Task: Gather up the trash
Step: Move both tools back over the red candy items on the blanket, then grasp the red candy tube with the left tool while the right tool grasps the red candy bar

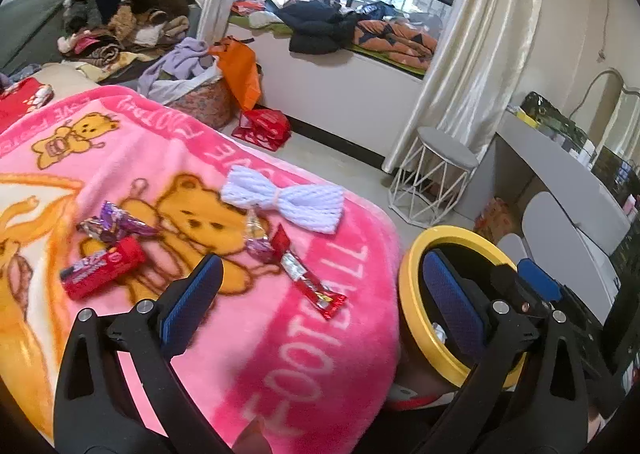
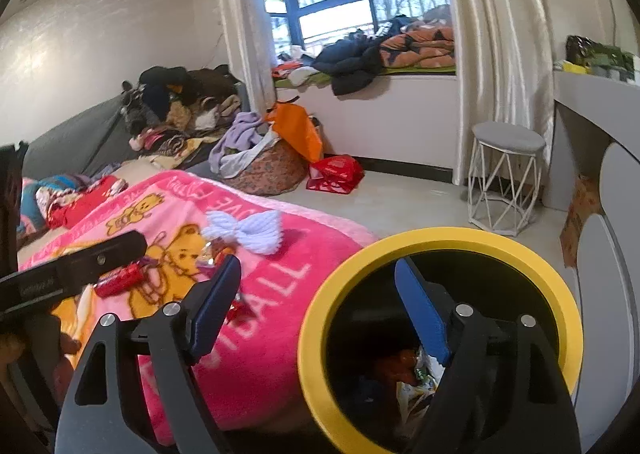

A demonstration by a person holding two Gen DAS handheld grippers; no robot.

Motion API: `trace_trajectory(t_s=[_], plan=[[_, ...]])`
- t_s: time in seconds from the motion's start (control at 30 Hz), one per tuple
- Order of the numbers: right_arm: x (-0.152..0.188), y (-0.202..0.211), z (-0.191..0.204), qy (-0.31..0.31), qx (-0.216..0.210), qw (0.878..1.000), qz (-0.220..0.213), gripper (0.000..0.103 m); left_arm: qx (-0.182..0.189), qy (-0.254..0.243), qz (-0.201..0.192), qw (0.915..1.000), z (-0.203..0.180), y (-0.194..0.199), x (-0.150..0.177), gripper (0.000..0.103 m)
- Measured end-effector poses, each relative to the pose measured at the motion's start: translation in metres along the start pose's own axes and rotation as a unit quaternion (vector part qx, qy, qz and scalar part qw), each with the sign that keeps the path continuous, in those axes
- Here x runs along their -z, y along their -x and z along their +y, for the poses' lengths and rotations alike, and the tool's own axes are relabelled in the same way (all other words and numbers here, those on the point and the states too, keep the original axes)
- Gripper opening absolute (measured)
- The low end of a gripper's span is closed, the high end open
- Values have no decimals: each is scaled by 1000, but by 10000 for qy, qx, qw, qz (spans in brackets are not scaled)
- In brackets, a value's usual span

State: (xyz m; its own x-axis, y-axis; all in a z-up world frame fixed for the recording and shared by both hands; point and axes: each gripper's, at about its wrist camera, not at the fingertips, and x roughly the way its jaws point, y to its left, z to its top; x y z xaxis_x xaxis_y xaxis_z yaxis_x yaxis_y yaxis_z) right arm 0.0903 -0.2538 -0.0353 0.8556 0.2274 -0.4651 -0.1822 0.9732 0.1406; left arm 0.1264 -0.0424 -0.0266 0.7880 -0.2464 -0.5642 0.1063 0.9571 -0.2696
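Left gripper: jaws wide apart, empty. Right gripper: likewise.
Long red foil wrapper: on pink fleece blanket, near yellow-rimmed black bin.
Advice: pinch wrapper, not fleece.

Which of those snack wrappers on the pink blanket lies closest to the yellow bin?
The long red wrapper, stretched out flat toward the bin. The red pack and purple wrappers lie farther left.

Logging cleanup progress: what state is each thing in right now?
left gripper: open, empty
right gripper: open, empty
yellow-rimmed bin: uncovered, some trash inside
red wrapper: lying on blanket
red packet: lying on blanket
white foam net: lying on blanket
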Motion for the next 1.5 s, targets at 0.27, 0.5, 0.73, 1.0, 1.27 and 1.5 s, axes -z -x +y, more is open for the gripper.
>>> trace_trajectory(t_s=[0.27, 0.5, 0.73, 1.0, 1.27, 1.5], plan=[[3, -3, 26, 242, -240, 9994, 108, 77, -252, 54, -158, 9995, 21, 10, -2, 92], [5, -10, 49, 475, -468, 9974, 264, 77, -462, 156, -214, 9986, 43, 15, -2, 92], [9, -22, 67, 643, -635, 9945, 522, 77, -657, 392, -208, 9969, 75, 17, 0, 92], [7, -48, 85, 777, -760, 9901, 887, 77, -952, 631, -163, 9933, 113, 19, 2, 92], [8, -68, 95, 833, -825, 9866, 1133, 77, -1110, 860, -82, 9901, 142, 18, 7, 92], [8, -87, 104, 1008, -797, 9827, 1337, 77, -1238, 826, 172, 9887, 163, 10, 11, 92]])
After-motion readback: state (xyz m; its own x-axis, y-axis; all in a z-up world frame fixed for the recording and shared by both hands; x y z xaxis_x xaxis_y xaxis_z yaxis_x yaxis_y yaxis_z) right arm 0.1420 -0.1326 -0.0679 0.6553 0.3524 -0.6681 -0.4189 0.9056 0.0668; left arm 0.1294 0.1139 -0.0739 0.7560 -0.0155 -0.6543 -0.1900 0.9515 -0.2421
